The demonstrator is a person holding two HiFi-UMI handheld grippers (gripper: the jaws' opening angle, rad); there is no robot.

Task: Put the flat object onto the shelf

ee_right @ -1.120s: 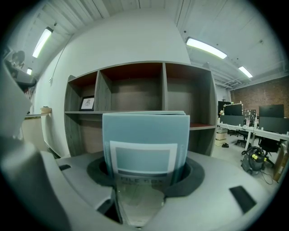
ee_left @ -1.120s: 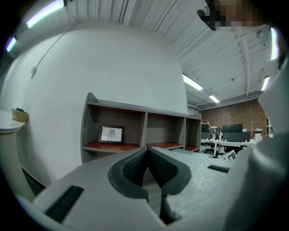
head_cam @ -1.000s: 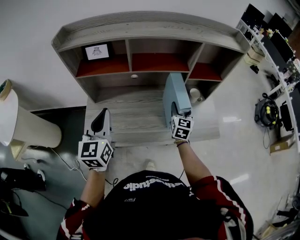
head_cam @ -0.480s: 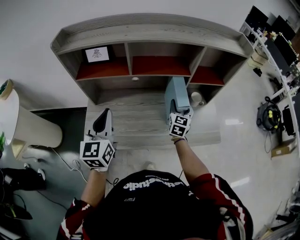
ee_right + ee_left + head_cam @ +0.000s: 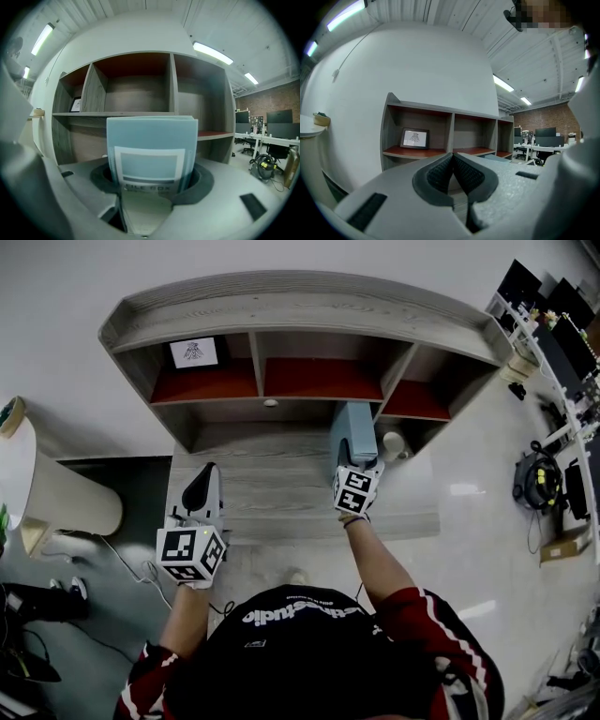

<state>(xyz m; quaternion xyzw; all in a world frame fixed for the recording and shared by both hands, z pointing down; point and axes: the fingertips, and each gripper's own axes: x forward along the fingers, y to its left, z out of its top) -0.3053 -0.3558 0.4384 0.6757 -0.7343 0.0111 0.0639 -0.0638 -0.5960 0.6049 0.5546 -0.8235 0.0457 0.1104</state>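
Between the right claw's (image 5: 152, 185) jaws: pale blue file box (image 5: 151, 145), upright on its edge, pinched from both sides near its lower end. Ahead of that claw, the box's far end sits at the mouth of the shelf's (image 5: 300, 306) lower bay, above the grey tabletop (image 5: 272, 484). White cup (image 5: 393, 442) just right of the box. Left claw (image 5: 453, 173) well apart to the left, jaws pressed together, nothing between them. Framed picture (image 5: 193, 353) in the shelf's upper-left compartment, ahead of the left claw.
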